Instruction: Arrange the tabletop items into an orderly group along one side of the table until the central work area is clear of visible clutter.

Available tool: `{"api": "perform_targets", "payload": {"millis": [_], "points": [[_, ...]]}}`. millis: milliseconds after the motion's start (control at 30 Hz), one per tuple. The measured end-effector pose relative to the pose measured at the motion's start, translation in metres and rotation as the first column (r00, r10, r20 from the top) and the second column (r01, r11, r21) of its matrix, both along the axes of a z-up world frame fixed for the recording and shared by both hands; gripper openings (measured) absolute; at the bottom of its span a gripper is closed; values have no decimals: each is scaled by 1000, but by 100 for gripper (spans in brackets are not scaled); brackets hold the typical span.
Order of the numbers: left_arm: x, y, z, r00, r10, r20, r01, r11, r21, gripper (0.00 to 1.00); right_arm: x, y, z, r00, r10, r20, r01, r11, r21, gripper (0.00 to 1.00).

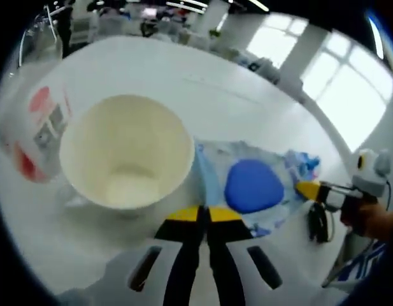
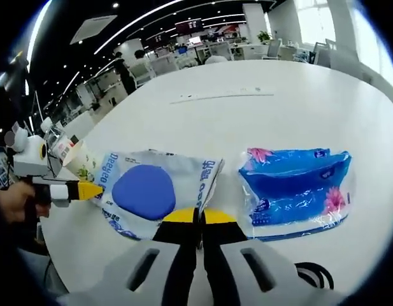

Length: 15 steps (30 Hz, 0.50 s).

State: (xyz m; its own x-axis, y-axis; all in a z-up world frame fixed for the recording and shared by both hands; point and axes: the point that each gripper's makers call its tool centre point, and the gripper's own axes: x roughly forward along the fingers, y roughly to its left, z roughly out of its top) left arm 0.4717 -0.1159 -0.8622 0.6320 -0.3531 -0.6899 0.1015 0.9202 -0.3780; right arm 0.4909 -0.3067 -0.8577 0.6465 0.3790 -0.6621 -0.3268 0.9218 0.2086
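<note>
Left gripper [image 1: 204, 213] clenched, tips meeting beside paper cup [image 1: 127, 152] lying mouth toward camera at 10 o'clock, right gripper [image 2: 197, 217] clenched against white wipes pack [image 2: 157, 189], long axis 9-to-3, blue tissue pack [image 2: 295, 191] at 2 o'clock, white table [image 2: 247, 108].

Left gripper view sitting low over white table [image 1: 202, 89], looking close along own jaws at paper cup [image 1: 127, 152] and white pack with blue oval [image 1: 253, 186], windows beyond. Right gripper view facing same white pack with blue oval [image 2: 145, 191] from opposite side, blue tissue pack [image 2: 295, 191] beside it. Each view catching other gripper at pack's far edge.
</note>
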Motion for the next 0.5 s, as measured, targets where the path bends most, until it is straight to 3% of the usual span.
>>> {"api": "perform_targets", "payload": {"millis": [500], "points": [[-1, 2, 1, 1000, -7, 8, 6, 999, 33, 3, -7, 2, -6, 1000, 20, 11, -19, 1000, -19, 7]]}}
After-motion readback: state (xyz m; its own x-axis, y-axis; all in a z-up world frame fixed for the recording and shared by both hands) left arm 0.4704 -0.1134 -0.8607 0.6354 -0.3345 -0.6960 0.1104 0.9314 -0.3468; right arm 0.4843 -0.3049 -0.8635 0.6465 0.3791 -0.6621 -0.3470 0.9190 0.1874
